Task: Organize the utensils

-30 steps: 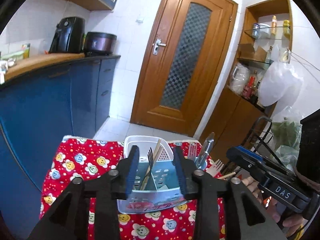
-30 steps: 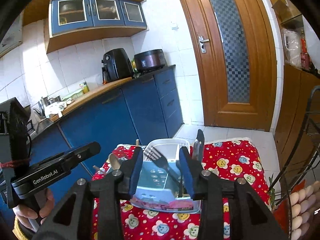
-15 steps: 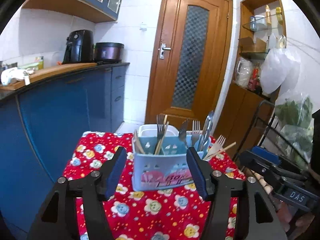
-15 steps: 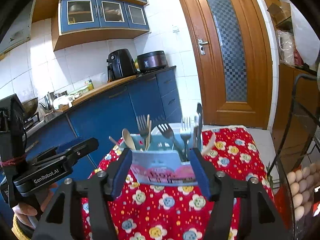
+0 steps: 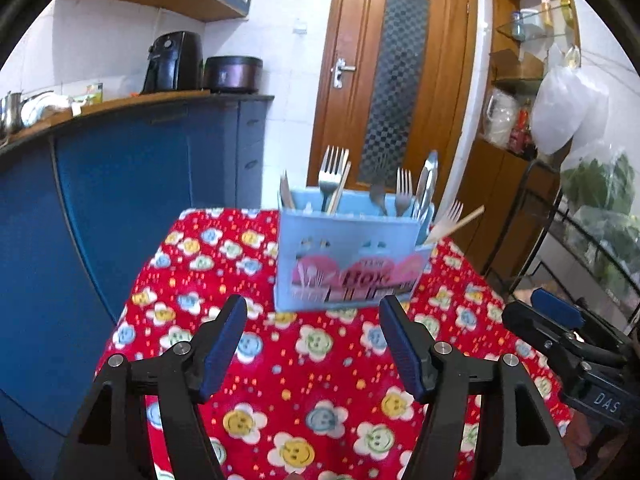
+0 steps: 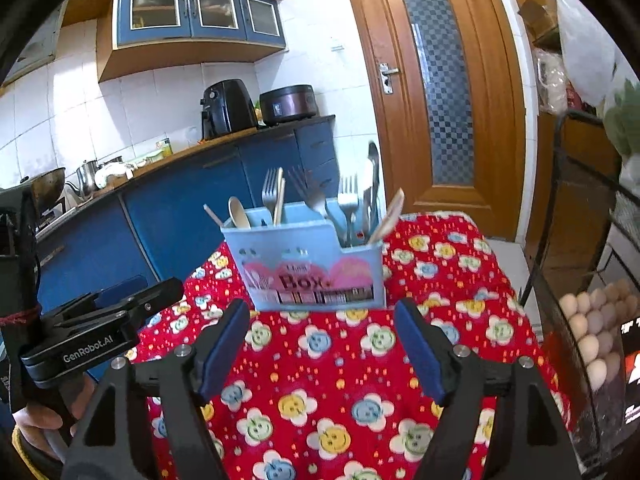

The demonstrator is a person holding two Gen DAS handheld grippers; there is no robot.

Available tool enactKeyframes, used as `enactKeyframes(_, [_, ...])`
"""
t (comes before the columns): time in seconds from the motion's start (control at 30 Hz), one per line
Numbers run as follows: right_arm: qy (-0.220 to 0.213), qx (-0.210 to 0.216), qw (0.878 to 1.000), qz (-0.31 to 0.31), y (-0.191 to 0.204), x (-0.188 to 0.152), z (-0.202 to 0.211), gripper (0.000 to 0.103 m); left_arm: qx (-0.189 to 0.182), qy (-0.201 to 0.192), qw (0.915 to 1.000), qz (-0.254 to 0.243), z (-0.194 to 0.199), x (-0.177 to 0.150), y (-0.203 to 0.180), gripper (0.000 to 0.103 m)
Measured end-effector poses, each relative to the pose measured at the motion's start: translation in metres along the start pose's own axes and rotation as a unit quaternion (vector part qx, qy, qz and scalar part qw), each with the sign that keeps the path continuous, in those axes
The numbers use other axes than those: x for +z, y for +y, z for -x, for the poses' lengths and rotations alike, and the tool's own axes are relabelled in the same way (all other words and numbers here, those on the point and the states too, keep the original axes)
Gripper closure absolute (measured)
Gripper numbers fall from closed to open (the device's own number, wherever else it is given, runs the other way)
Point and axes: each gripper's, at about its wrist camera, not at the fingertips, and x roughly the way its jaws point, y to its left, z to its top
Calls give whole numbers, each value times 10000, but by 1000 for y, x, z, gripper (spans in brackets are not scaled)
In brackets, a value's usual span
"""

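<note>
Red tablecloth (image 5: 320, 380): utensil box (image 5: 348, 264) beyond left tool (image 5: 312, 312)

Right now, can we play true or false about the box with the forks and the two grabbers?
1. The blue utensil box stands on the red flowered cloth. True.
2. The left gripper is squeezing the box. False: its jaws are opening, nothing between them.
3. Forks stick up out of the box. True.
4. The right gripper holds a fork. False: it is empty, jaws opening.
5. The box lies tipped over. False: it stands upright.
</note>
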Motion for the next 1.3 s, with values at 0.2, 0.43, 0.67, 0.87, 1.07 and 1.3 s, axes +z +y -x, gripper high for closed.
enactKeyframes(0.2, [210,-51,9997,-140,-9,-23,-13,19,46,46,9999,-113,-7,-25,-4,33])
enactKeyframes(0.43, [269,-181,9993,-210,-15,-45,-25,15,255,-13,9995,-197,-19,-46,-4,33])
enactKeyframes(0.67, [259,-373,9989,-68,-15,-59,-35,14,382,-31,9993,-36,-34,-61,3,33])
enactKeyframes(0.87, [258,-456,9986,6,-16,-68,-40,12,443,-22,9990,83,-40,-67,9,33])
enactKeyframes(1.07, [235,-508,9984,75,-14,-71,-43,11,485,-26,9988,97,-40,-69,10,33])
enactKeyframes(1.3, [221,-509,9985,26,-15,-71,-42,11,535,-59,9985,110,-39,-69,10,33])
